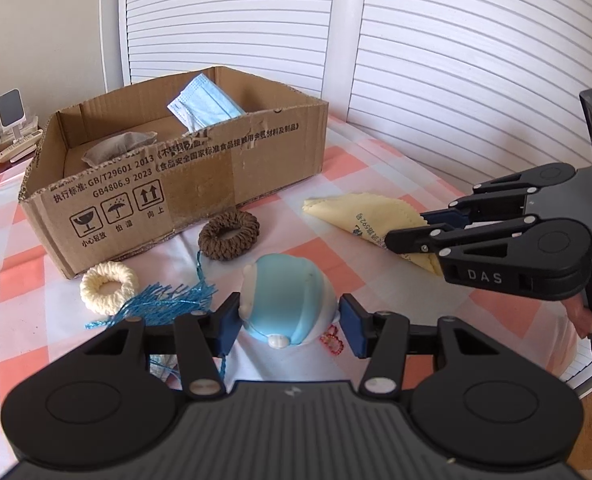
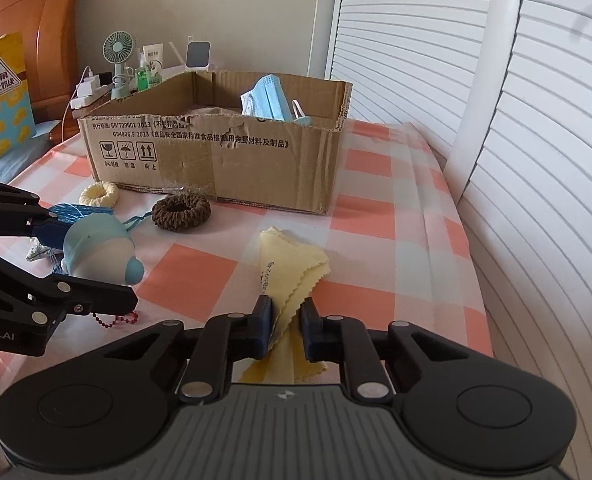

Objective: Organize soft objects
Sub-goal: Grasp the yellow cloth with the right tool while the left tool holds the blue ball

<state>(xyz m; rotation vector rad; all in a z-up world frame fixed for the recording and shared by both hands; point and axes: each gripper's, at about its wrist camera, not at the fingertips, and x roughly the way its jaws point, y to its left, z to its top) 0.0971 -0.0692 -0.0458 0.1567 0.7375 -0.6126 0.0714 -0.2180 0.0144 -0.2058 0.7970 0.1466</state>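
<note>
Yellow cloth [image 2: 291, 268], thin and folded over on itself with pinked zigzag edges and a line of black print, lies on the checked tablecloth [image 2: 376, 208] in front of the cardboard box [image 2: 215, 160]. The right gripper [image 2: 285, 328] has its jaws drawn in on the near corner of it, the layers bunched between the pads. From where I stand the bite looks shallow and takes only some of the layers; my guess is that on a lift the fold could fall open and hang long, or a loose layer could slide out and leave the cloth dragging across the table.

Beside it the left gripper [image 1: 289, 324] straddles the blue and white soft toy [image 1: 285, 300], jaws partly open. One pad seems to touch the toy's side, the other stands just off it, so I would not call that a firm hold. The toy is rounded and smooth, and I think a squeeze low on its curve may pop it forward. A red bead chain [image 1: 332, 340] trails from it and a blue tassel [image 1: 167, 304] lies against it; either might snag and come along.

A brown ring [image 1: 228, 236] and a cream ring [image 1: 109, 288] wait near the box, which already holds a face mask [image 1: 203, 104] and a grey pouch [image 1: 119, 146].
</note>
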